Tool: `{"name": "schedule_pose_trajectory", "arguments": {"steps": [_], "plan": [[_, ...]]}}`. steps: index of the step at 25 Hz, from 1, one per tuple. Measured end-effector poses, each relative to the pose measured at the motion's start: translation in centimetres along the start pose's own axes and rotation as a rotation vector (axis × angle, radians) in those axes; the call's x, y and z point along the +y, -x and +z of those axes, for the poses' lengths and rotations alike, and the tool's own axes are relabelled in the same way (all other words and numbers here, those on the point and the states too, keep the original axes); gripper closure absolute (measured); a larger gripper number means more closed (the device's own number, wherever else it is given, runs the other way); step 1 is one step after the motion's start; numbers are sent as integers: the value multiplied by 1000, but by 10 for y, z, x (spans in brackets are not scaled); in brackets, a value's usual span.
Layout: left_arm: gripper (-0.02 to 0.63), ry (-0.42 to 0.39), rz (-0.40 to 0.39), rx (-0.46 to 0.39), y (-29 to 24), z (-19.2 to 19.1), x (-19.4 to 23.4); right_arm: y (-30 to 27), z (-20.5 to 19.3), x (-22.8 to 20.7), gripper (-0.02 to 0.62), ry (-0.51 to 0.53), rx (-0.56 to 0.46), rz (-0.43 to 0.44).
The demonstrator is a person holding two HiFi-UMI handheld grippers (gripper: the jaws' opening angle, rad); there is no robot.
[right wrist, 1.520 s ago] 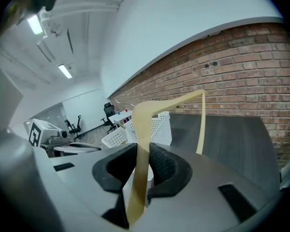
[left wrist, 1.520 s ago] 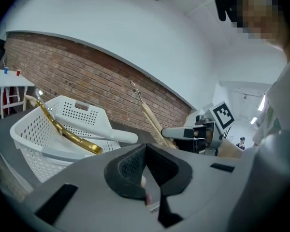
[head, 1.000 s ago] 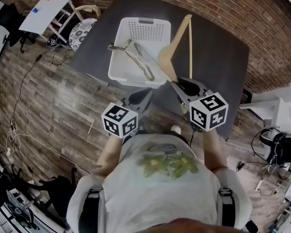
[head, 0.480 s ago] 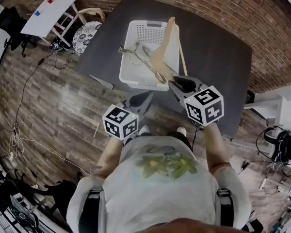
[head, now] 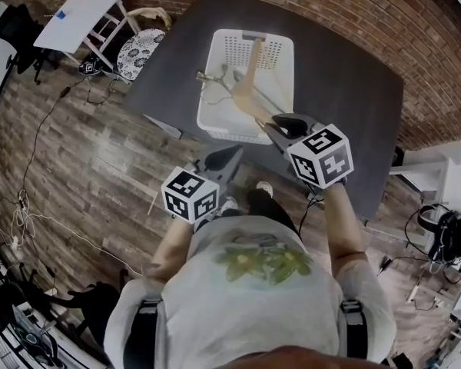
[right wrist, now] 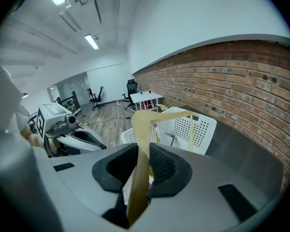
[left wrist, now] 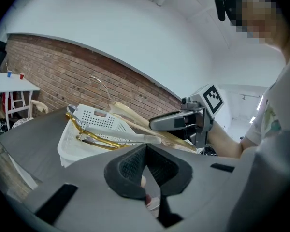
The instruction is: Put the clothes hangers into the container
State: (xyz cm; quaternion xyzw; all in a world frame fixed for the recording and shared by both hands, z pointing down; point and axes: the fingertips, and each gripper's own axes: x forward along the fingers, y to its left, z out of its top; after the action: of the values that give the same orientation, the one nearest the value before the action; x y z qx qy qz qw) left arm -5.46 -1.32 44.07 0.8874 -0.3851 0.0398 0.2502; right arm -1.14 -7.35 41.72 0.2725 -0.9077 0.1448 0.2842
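A white perforated basket (head: 280, 75) stands on the dark grey table (head: 346, 68). Inside it lie a gold metal hanger (left wrist: 93, 142) and a clear plastic hanger (left wrist: 135, 138), both poking over its rim. My right gripper (head: 279, 124) is shut on one arm of a wooden hanger (head: 248, 77), which slants over the basket's middle. In the right gripper view the wooden hanger (right wrist: 144, 124) runs up between the pads toward the basket (right wrist: 199, 127). My left gripper (head: 224, 158) hovers off the table's near edge, left of the right one, shut and empty.
A brick wall (head: 353, 6) runs behind the table. On the wooden floor to the left stand a white side table (head: 81, 14) and a patterned stool (head: 138, 48), with cables (head: 31, 206) trailing nearby. Bare tabletop lies right of the basket.
My right gripper has swung the wooden hanger from right of the basket to over its middle. Both grippers have come closer to the table's edge.
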Motion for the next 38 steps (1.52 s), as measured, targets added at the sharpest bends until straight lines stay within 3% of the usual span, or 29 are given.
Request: {"name": "schedule_pose_trajectory", "arguments": {"steps": [19, 27, 32, 38], "plan": [[577, 36, 110, -62, -38, 40, 24, -43, 8, -52, 497, 34, 129, 136], [577, 44, 138, -71, -44, 46, 35, -55, 7, -52, 497, 30, 163, 199], [577, 48, 144, -72, -47, 50, 41, -56, 7, -50, 497, 85, 196, 197], [577, 53, 148, -69, -50, 50, 46, -62, 7, -41, 497, 67, 194, 267]]}}
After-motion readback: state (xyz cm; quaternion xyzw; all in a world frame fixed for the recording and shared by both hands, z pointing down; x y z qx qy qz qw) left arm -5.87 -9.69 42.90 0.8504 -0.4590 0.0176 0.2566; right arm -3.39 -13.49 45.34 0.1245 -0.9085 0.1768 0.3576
